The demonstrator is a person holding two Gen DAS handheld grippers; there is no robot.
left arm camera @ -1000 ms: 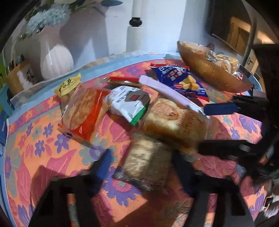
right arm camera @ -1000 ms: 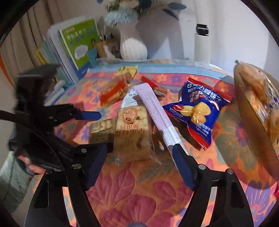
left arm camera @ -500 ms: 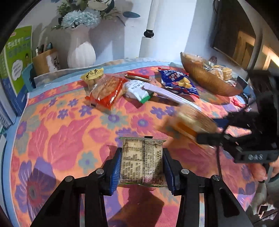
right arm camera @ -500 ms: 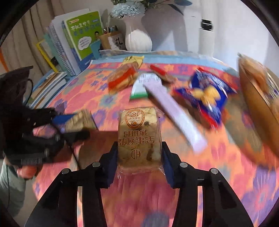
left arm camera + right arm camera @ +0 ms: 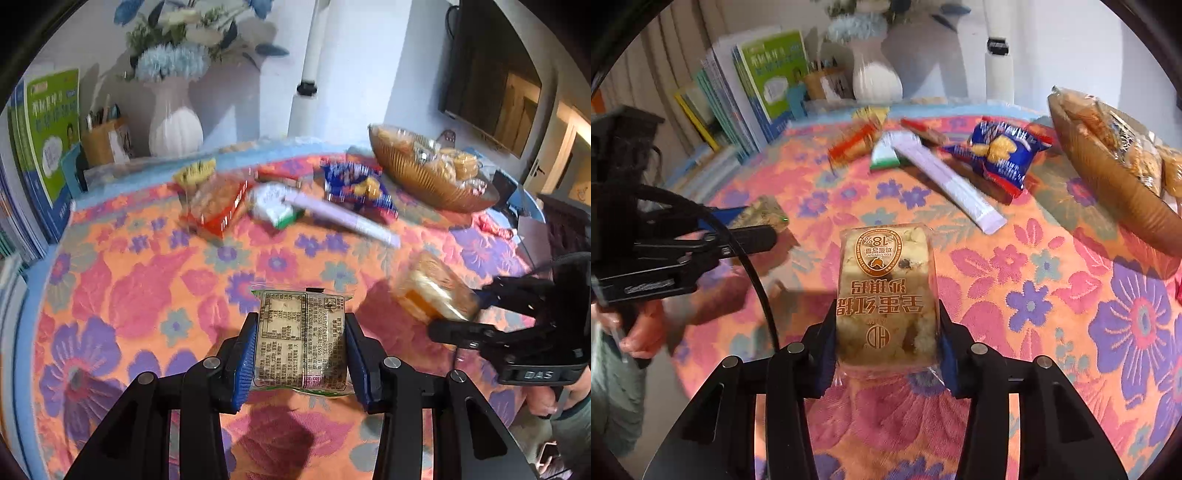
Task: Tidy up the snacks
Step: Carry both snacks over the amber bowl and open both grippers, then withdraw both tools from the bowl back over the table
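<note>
Green-covered books (image 5: pixel 48 129) stand at the far left edge of the counter (image 5: pixel 122 288), which wears an orange, pink and purple flowered cloth. Beside them sit a tan pen holder (image 5: pixel 105 142) and a white ribbed vase of pale blue flowers (image 5: pixel 175 127). Toward the back of the cloth lie loose snacks: a red clear-windowed biscuit pack (image 5: pixel 218 201), a white and green packet (image 5: pixel 275 205), a long pale lilac stick sachet (image 5: pixel 345 219) and a blue crinkled chip bag (image 5: pixel 354 182). Nearer, the left hand-held gripper (image 5: pixel 301 345) is clamped on a clear-wrapped beige snack bar with its printed label side up (image 5: pixel 301 341), lifted off the cloth. Farther right, the right hand-held gripper (image 5: pixel 886 339) is clamped on a clear-wrapped yellow egg cake with an orange label (image 5: pixel 886 295), also clear of the cloth. At the far right edge rests an oval woven brown basket (image 5: pixel 413 173) already holding several wrapped snacks.
</note>
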